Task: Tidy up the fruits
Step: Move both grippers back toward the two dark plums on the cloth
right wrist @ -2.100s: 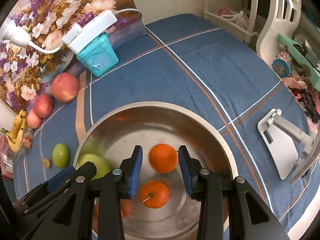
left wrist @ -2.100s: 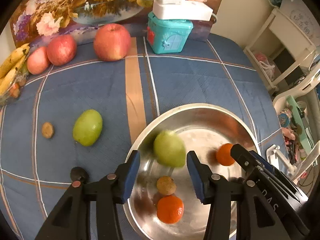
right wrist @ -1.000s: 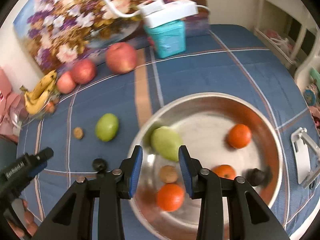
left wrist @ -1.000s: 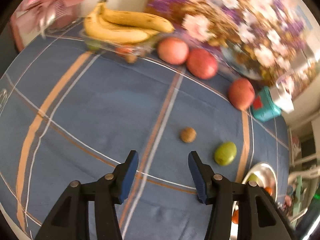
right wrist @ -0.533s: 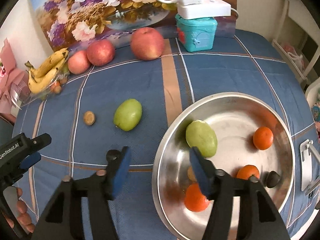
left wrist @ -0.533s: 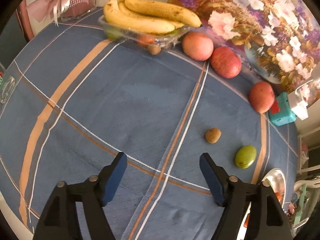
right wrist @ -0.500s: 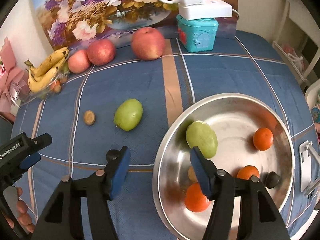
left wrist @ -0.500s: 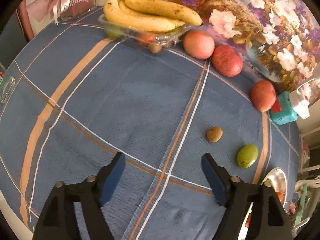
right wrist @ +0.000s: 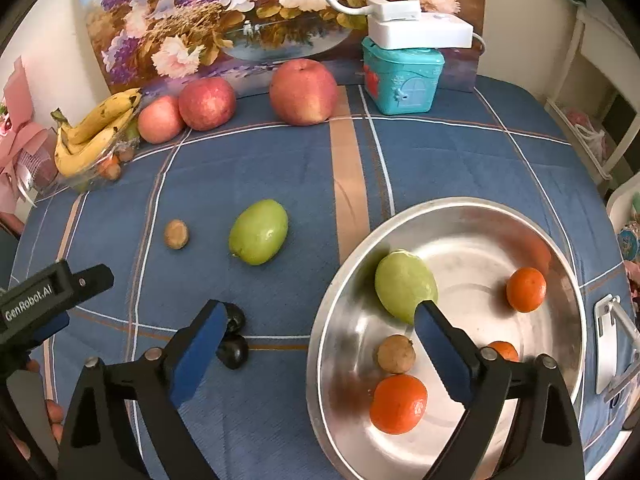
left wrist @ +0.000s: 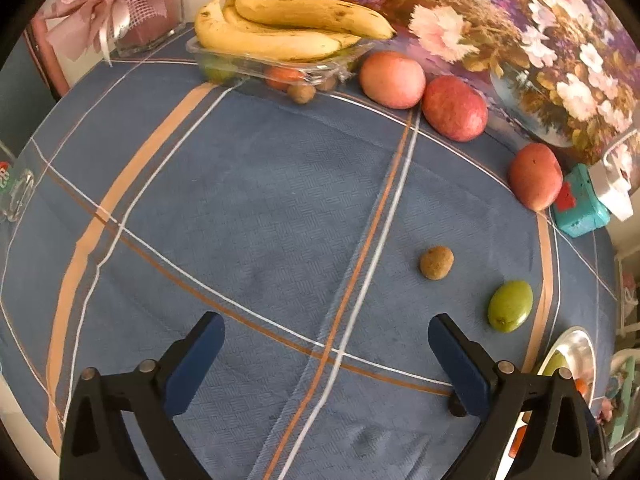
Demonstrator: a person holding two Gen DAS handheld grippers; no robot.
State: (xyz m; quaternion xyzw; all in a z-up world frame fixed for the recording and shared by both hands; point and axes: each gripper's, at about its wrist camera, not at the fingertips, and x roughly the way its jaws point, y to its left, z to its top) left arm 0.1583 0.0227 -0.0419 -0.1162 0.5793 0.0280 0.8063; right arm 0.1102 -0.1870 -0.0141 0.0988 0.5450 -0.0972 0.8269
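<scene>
A: What's hard to make out?

B: In the right wrist view, the right gripper (right wrist: 316, 324) covers part of two dark fruits (right wrist: 233, 350) at about 7 o'clock; I can't tell what kind they are. Its right finger also hides part of one orange (right wrist: 505, 350) in the steel bowl (right wrist: 348, 280). In the left wrist view only a sliver of the bowl (left wrist: 582, 344) shows at 4 o'clock.

A: And the jaws?

B: Both have just been opening. The left gripper (left wrist: 326, 334) stands wide over bare blue plaid tablecloth (left wrist: 260, 208), gripping nothing. The right gripper is spread wide too, empty, straddling the bowl's left rim.

A: The fruit?

B: In the bowl: a smooth green mango (right wrist: 405, 285), a small brown fruit (right wrist: 395, 354), and three glossy oranges. On the cloth: another green mango (right wrist: 259, 232) near centre, a brown fruit (right wrist: 176, 234) at 9 o'clock. Three red apples (right wrist: 303, 92) and bananas (right wrist: 90, 132) line the far edge, 10 to 12 o'clock.
</scene>
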